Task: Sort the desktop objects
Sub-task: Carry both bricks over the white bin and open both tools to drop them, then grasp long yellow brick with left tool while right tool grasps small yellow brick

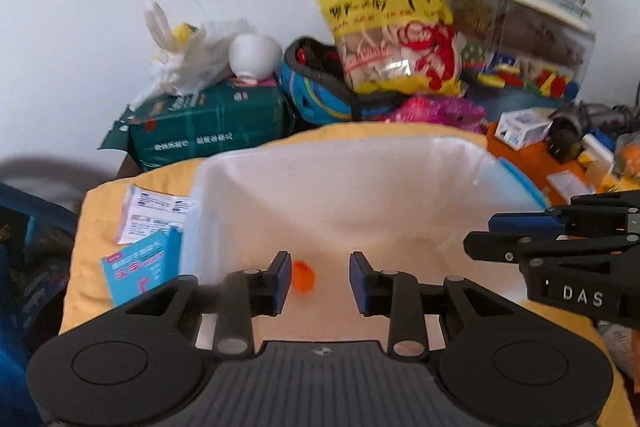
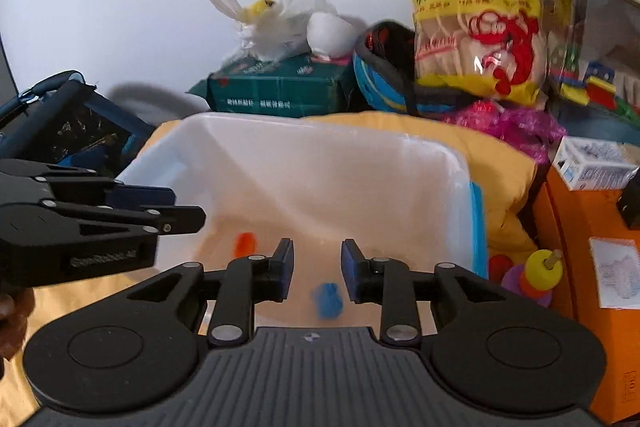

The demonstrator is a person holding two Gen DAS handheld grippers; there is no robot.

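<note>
right gripper (image 2: 317, 269) over blue block (image 2: 328, 301), right view only

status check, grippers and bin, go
Left gripper open, empty, over white bin. Right gripper open, empty. Orange piece and blue piece in bin. Nothing blocking.

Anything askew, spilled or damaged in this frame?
Nothing stands out. Both grippers, left and right, are open over the white bin, where an orange piece and a blue piece lie.
</note>
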